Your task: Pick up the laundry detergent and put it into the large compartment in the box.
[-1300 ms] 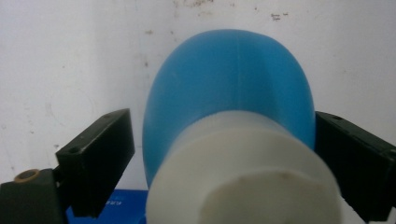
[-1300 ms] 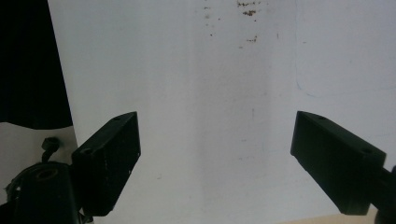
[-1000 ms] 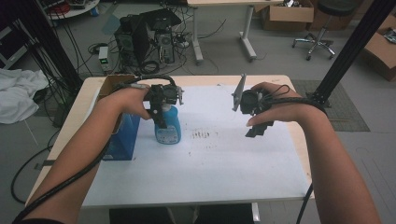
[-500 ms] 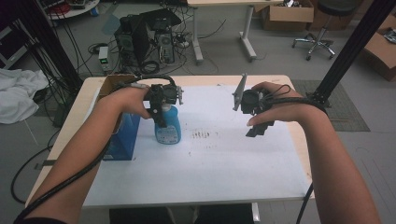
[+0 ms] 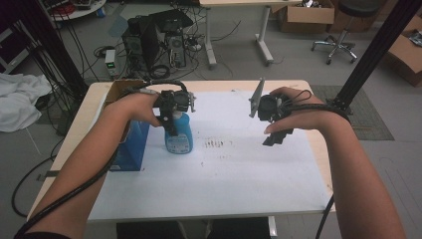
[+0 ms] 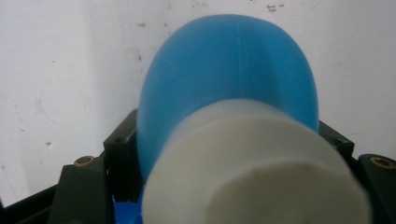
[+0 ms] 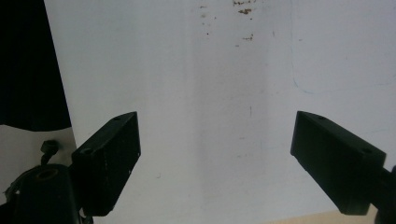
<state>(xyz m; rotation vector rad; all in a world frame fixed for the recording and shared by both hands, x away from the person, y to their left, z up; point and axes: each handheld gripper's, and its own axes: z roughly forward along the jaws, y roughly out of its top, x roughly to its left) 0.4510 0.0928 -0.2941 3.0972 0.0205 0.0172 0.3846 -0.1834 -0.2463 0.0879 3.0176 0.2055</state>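
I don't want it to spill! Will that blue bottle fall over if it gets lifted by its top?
Probably not. The left gripper has its jaws closed round the blue bottle near its white cap, so it should hang upright. Its smooth plastic might slip. Standing alone, its tall shape could tip.

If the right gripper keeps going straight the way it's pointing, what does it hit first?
Most likely the bare white tabletop: the right gripper is open, with nothing showing between its jaws or ahead of them, though depth is hard to judge.

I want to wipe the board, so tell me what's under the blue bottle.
The blue bottle stands on the white board, gripped near its neck by the left hand-held gripper. Dark marks lie beside it; whatever is beneath its base is covered.
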